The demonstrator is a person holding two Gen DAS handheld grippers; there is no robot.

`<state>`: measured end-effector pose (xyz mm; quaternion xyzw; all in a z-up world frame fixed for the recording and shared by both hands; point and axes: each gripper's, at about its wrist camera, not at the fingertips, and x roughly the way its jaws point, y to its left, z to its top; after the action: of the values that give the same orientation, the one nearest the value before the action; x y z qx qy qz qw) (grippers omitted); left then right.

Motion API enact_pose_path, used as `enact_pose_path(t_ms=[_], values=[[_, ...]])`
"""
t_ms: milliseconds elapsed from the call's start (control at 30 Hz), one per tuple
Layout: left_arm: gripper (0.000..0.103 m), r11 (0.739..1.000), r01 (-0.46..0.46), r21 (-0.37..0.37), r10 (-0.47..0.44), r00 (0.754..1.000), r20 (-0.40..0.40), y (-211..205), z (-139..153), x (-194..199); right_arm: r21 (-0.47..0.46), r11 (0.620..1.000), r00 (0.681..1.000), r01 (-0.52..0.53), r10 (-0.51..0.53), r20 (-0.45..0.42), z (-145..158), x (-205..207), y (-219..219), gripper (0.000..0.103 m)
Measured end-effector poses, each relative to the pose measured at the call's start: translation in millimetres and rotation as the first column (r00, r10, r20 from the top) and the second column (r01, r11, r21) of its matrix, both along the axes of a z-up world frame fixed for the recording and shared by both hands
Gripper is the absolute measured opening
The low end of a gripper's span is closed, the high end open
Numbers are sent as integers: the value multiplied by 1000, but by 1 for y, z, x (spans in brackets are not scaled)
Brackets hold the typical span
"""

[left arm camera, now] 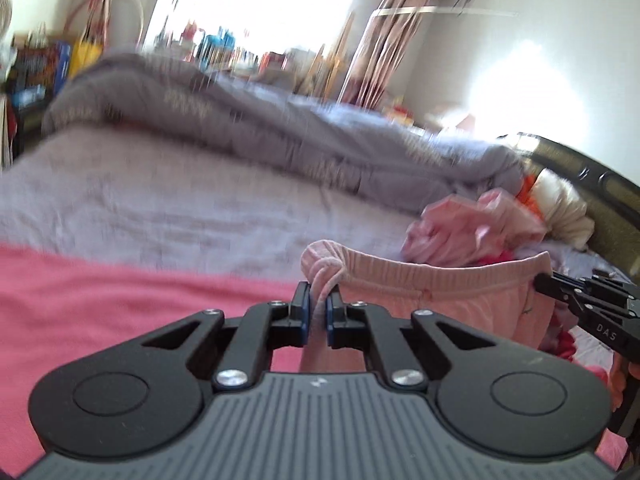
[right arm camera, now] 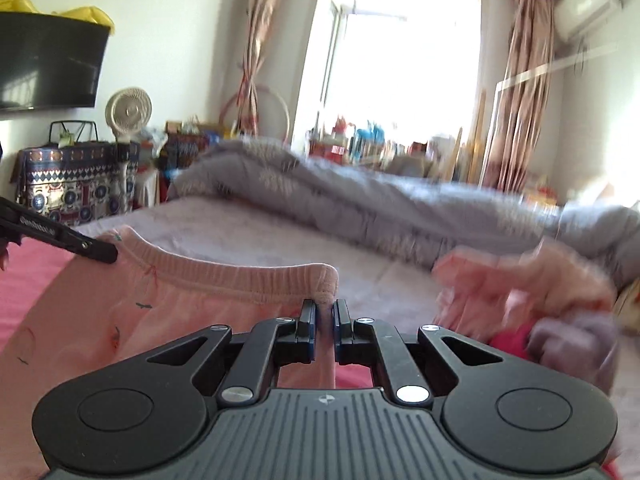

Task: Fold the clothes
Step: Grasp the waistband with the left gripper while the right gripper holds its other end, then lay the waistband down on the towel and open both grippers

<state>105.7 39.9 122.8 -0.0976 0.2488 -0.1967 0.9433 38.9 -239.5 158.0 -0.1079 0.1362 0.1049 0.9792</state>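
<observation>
Lower centre, left wrist view: left gripper [left arm camera: 317, 307] clamps one corner of the pale pink soft ribbed waistband garment [left arm camera: 440, 300].
Lower centre, right wrist view: right gripper [right arm camera: 325, 322] pinches the opposite corner.
Upper left: black tub [right arm camera: 52, 60] holding yellow cloth [right arm camera: 86, 16].
Bed: wrinkled lilac sheet [left arm camera: 180, 208], puffy grey quilt [left arm camera: 240, 120].

A bed [left arm camera: 160, 200] bears a rumpled grey quilt [left arm camera: 280, 128], a red cloth [left arm camera: 100, 292], and, blurred, seemingly heaped pink clothes [left arm camera: 472, 232].

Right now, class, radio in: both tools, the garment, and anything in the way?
Left tool shut on pink trousers, waistband end. Right tool shut on the other end. Waistband held up between them. Clothes pile lies beyond, apart.
</observation>
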Motion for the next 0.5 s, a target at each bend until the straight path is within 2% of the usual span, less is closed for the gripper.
enact_pose_path(t_ms=[67, 167, 267, 367, 433, 500], values=[[7, 1000, -6, 26, 5, 998, 62, -2, 19, -5, -33, 999, 999, 11, -9, 52, 13, 2, 4, 10], [7, 990, -49, 135, 41, 997, 65, -16, 10, 17, -71, 997, 999, 26, -24, 32, 5, 38, 13, 10], [7, 976, -69, 207, 70, 998, 1, -23, -28, 54, -127, 992, 999, 25, -28, -26, -28, 85, 25, 10], [8, 967, -66, 246, 87, 993, -76, -26, -78, 85, -128, 991, 991, 28, -45, -125, -77, 130, 33, 10], [11, 956, -57, 287, 98, 987, -130, -28, -106, 99, -101, 994, 978, 29, -49, -204, -114, 154, 35, 10], [21, 944, -49, 327, 105, 982, -156, -30, -130, 106, -98, 994, 958, 39, -65, -280, -145, 170, 38, 13]])
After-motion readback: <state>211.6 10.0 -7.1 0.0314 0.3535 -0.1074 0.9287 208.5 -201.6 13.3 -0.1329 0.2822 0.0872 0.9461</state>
